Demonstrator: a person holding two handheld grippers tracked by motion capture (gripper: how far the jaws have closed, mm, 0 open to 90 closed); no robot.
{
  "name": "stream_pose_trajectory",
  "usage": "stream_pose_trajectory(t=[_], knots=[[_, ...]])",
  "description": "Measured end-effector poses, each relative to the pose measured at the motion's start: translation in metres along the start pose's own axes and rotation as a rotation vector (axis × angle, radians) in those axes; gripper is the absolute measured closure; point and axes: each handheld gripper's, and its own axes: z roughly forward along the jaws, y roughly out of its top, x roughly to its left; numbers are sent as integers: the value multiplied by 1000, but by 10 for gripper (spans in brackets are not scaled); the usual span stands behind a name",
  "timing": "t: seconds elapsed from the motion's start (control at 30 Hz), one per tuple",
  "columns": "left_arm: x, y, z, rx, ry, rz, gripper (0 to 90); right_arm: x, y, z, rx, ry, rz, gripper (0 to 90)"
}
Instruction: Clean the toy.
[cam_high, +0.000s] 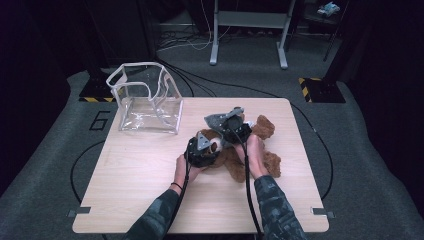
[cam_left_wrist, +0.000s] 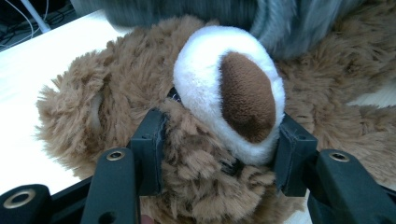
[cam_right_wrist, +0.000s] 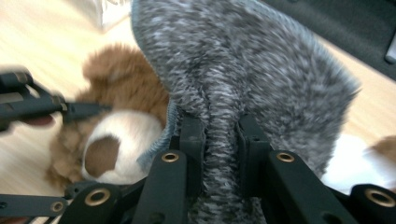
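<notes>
The left gripper (cam_left_wrist: 219, 154) has its jaws clamped on the head of the brown teddy bear (cam_left_wrist: 140, 88), pads pressed into the fur either side of its white muzzle, while the right gripper (cam_right_wrist: 220, 140) pinches a fold of grey knitted cloth (cam_right_wrist: 261, 70) between narrow jaws just above the bear. The high view adds the bear lying mid-table (cam_high: 150, 175), right of a clear plastic bag (cam_high: 150, 102)

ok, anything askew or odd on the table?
Yes: the clear plastic bag stands with its rim buckled inward. The teddy bear lies sprawled, head clamped by the left gripper; right gripper pinches its grey garment.
</notes>
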Motion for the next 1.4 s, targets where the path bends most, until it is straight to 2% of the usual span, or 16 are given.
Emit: stream_pose_trajectory(t=[0.17, 0.33, 0.43, 0.57, 0.67, 0.77, 0.83, 0.87, 0.9, 0.93, 1.03, 1.1, 1.17, 1.23, 1.27, 1.4], knots=[[0, -2, 0, -6, -5, 0, 466, -7, -7, 17, 26, -29, 16, 766], [0, -2, 0, -6, -7, 1, 466, -20, -4, 12, 66, -186, 31, 767], [0, -3, 0, -15, -9, -10, 466, -36, -7, 8, 72, -242, 62, 766], [1, -4, -1, -11, -18, -11, 466, -43, -12, -5, 50, -232, 92, 765], [0, -4, -1, -15, -14, -11, 466, -47, -14, -17, -5, -231, 104, 765], [0, -5, -1, -18, -15, -13, 466, -48, -13, -29, -57, -200, 152, 765], [0, -5, 0, -21, -13, -13, 466, -45, -13, -35, -88, -132, 162, 764], [0, -5, 0, -21, -12, -13, 465, -36, -12, -37, -102, -50, 155, 764], [0, -5, -1, -20, -12, -12, 465, -36, -12, -37, -102, -50, 155, 764], [0, -5, -1, -16, -15, -11, 465, -29, -11, -35, -85, -18, 141, 764], [-1, -6, 0, -24, -8, -11, 465, -13, -12, -21, -49, 15, 80, 764], [-1, -6, -1, -21, -13, -10, 465, -7, -16, -4, -4, 7, 47, 765], [-2, -6, 0, -26, -5, -7, 465, -12, -21, 6, 14, -11, 61, 769], [-2, -6, -1, -24, -6, -2, 466, -16, -22, 6, 14, -25, 89, 771], [-2, -6, -1, -23, -9, -2, 465, -18, -22, 5, 25, -59, 69, 771], [-1, -6, -1, -25, -16, -9, 465, -26, -22, -6, 52, -136, 82, 770]])
